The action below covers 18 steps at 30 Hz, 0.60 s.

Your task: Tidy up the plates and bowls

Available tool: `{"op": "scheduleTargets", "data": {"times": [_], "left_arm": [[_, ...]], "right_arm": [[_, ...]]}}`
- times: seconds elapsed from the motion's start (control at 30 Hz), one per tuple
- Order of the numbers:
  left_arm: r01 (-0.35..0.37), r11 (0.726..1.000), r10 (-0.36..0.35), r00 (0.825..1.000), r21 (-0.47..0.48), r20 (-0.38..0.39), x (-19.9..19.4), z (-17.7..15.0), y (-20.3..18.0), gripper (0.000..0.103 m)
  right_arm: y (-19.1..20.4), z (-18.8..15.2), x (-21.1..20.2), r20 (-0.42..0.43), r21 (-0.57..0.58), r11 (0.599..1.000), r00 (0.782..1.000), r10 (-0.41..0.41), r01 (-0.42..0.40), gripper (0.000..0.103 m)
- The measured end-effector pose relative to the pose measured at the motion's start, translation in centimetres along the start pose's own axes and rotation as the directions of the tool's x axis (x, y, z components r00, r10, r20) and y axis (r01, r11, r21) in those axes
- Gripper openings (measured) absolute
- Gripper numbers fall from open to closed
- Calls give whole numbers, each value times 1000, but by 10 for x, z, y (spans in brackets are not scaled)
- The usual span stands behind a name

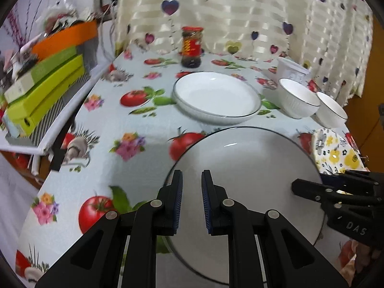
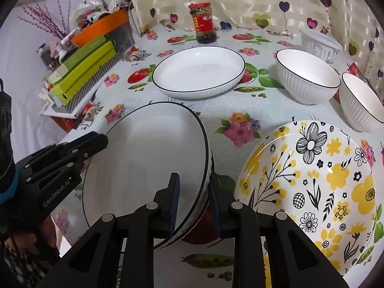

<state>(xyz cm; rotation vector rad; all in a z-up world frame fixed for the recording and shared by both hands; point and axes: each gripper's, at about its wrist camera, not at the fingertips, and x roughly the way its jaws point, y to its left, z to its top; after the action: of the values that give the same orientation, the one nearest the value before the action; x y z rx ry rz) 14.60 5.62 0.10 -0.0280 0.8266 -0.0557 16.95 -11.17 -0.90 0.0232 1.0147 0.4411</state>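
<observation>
The right claw [image 2: 194, 201] pinched the tilted white plate [image 2: 144, 158] by its rim above the counter [image 2: 211, 117]; the left claw [image 1: 192, 201], nearly pressed together, held nothing. A one-sided grip risked the plate slipping onto the floral plate [image 2: 309, 187].

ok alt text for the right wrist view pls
The right tool clamps the rim of a tilted white plate, with the left tool at its far edge. A yellow flowered plate lies beside it.

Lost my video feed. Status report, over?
Right gripper shut on near white plate rim, plate tilted. Left gripper shut, empty, above that plate. Floral plate close beside; far white plate clear.
</observation>
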Motion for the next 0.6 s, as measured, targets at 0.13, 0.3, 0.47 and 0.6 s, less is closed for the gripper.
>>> {"op": "scheduleTargets", "data": {"times": [0.13,0.3,0.47,0.6], "left_arm": [[5,1000,-5,1000,-4,-18,4,-2,-2,16],[6,1000,-6,1000,-30,-21,4,-4,4,16],[10,999,-10,1000,-34,-7,0,-2,5,16],[13,999,-13,1000,-41,1,-2,1,7,16]], "right_arm": [[3,-2,0,11,-24,1000,1000,-16,16,24],[8,-6,0,36,-69,997,998,-43,45,24],[8,-9,1,58,-93,994,997,-50,55,24],[6,-12,2,47,-98,994,998,-52,56,24]]}}
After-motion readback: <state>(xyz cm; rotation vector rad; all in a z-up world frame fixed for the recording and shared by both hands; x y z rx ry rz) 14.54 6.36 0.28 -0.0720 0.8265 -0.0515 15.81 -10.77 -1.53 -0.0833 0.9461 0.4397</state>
